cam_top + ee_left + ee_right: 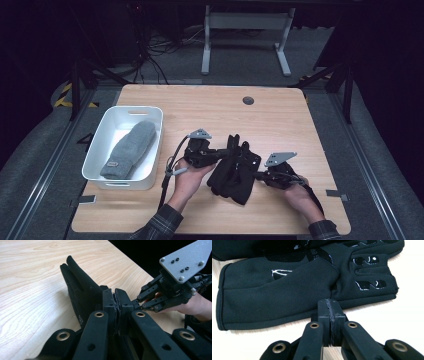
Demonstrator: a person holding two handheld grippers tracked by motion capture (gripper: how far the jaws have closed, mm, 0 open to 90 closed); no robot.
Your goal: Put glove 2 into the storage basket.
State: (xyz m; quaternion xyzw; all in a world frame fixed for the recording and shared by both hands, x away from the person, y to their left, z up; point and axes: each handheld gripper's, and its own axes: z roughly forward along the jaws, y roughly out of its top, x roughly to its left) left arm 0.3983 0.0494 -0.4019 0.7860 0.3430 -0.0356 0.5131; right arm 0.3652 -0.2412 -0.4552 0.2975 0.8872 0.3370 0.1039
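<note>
A pair of black gloves (234, 172) lies in a heap at the middle of the wooden table (280, 120). My left gripper (223, 152) reaches in from the left, its tips on the heap's upper left. In the left gripper view its jaws (116, 296) are pressed together, with a black glove (80, 290) just to their left, fingers pointing away. I cannot see fabric between them. My right gripper (257, 175) sits at the heap's right edge. Its jaws (329, 305) are shut, tips at the edge of a glove (279, 295) with glossy grip print. The right gripper (136, 305) also faces the left one.
A white bin (135, 108) stands at the table's left with a grey mitten (131, 147) inside. A dark cable grommet (248, 100) sits near the far edge. Bare wood lies behind and in front of the gloves. Cables and a desk frame (245, 35) are on the floor beyond.
</note>
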